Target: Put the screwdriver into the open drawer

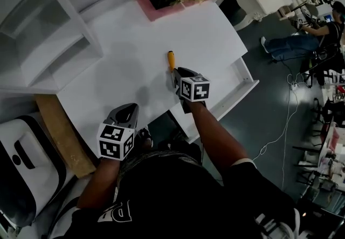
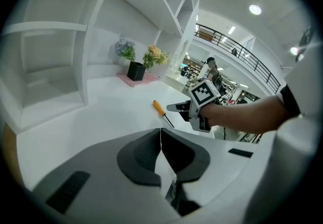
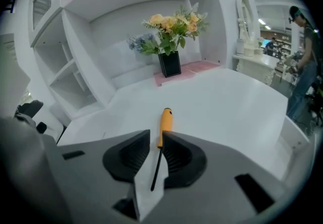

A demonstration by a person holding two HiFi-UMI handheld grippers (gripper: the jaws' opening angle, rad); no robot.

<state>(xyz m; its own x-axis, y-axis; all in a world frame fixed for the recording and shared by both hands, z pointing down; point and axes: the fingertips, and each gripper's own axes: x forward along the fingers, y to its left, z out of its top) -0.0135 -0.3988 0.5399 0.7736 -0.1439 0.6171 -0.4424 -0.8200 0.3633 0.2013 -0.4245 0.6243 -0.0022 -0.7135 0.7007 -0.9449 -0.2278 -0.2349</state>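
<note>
The right gripper [image 3: 156,140] has its jaws a narrow gap apart. The thin dark shaft of the screwdriver [image 3: 165,123] lies in that gap on the tabletop, and neither pad presses on it. The orange handle sticks out past the fingertips toward the black vase [image 3: 170,64]. The left gripper [image 2: 161,137] has its jaws closed together with nothing between them. It hangs over the near edge of the desk, farther from the vase than the right one. The screwdriver rests flat on the white desk [image 1: 124,55], about midway between the vase and the near edge, and it points at the vase. The vase holds yellow and blue flowers and stands on a pink mat [image 3: 194,69] at the back of the desk. White shelves [image 1: 48,33] stand to the vase's left. The open drawer [image 1: 249,77] juts from the desk's edge on the right, well apart from the vase and near the right gripper. Beyond it lies a dark floor [image 1: 259,125] with a white cable [image 1: 284,119] trailing across it, and farther off people sit at cluttered workstations.
</note>
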